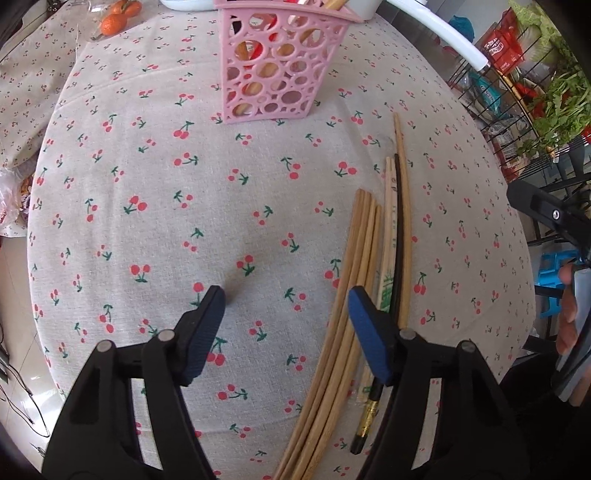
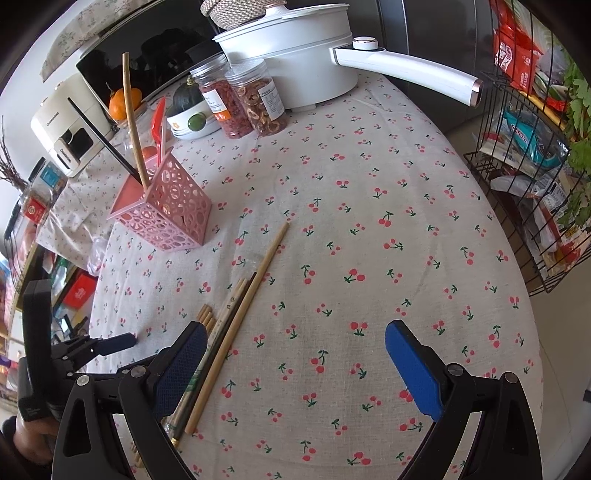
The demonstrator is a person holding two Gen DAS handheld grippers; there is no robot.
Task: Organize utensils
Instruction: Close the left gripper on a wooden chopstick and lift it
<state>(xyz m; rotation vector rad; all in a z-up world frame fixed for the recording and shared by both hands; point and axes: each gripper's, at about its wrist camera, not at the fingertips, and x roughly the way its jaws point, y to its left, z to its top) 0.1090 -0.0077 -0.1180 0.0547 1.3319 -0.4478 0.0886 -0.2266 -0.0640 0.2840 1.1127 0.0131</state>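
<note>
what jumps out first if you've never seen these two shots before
The pink perforated holder stands on the cherry-print tablecloth with a few utensils already poking out. Nearer the cameras, loose chopsticks lie side by side on the cloth, close to the left gripper, whose jaws are empty. At the far edge sits a big white pot with a long handle.

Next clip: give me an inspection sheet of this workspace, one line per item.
Surface: cherry-print tablecloth covers the table.
Job's things: loose chopsticks lie in a bundle, one black; pink holder already has a few utensils standing in it.
Clutter: white pot, two jars, oranges.
Grippers: left tool open, nothing between its pads, bundle under its right pad; right tool open, empty.
Cables: thin wires on the floor at left.
Surroundings: wire rack with packets and greens.
</note>
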